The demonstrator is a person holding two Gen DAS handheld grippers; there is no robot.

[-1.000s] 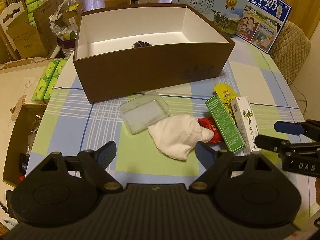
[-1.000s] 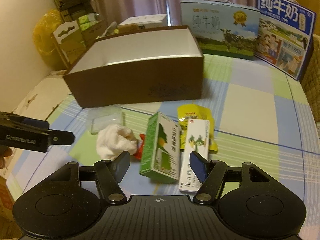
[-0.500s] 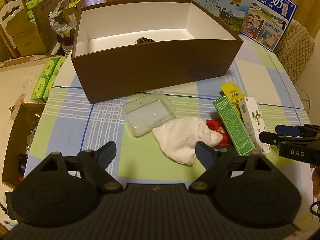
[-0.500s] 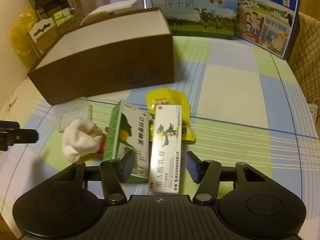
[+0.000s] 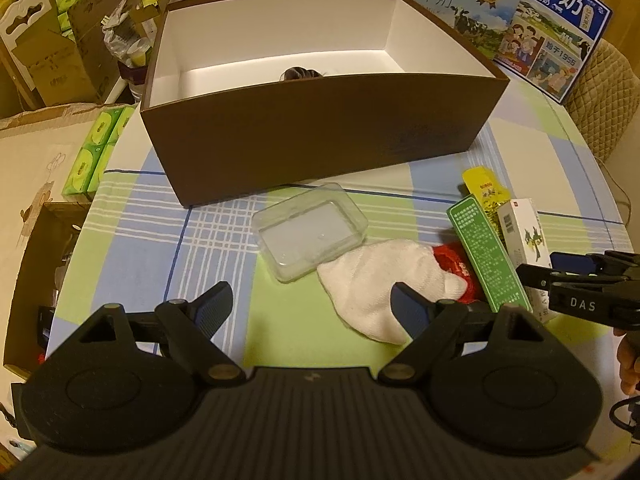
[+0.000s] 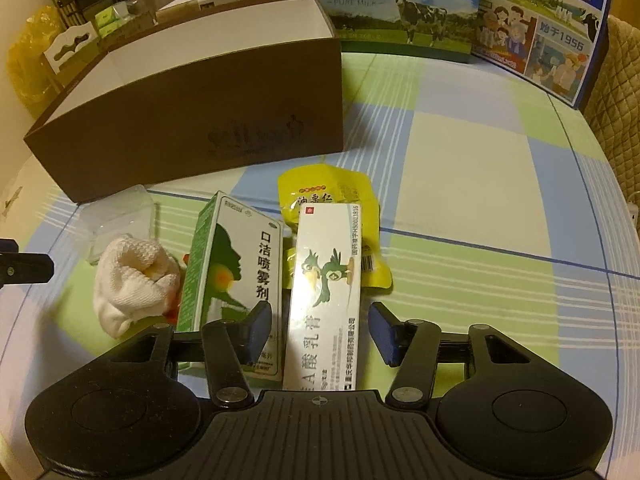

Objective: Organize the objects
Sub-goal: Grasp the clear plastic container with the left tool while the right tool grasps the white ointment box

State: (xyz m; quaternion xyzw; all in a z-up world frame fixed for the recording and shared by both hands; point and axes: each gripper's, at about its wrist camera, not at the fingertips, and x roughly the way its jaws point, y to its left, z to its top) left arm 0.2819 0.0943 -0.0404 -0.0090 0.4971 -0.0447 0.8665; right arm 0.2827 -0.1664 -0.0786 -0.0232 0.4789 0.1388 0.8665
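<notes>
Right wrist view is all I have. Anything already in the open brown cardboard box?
Observer: Yes. The left wrist view shows one dark rounded thing inside the open brown cardboard box, mostly hidden by the near wall.
Operator: Left gripper state?
Observer: The left gripper is open and holds nothing. It hovers by the white knitted cloth.
Operator: What is the red bit by the cloth?
Observer: A red foil packet, wedged between the cloth and the green rectangular carton.
</notes>
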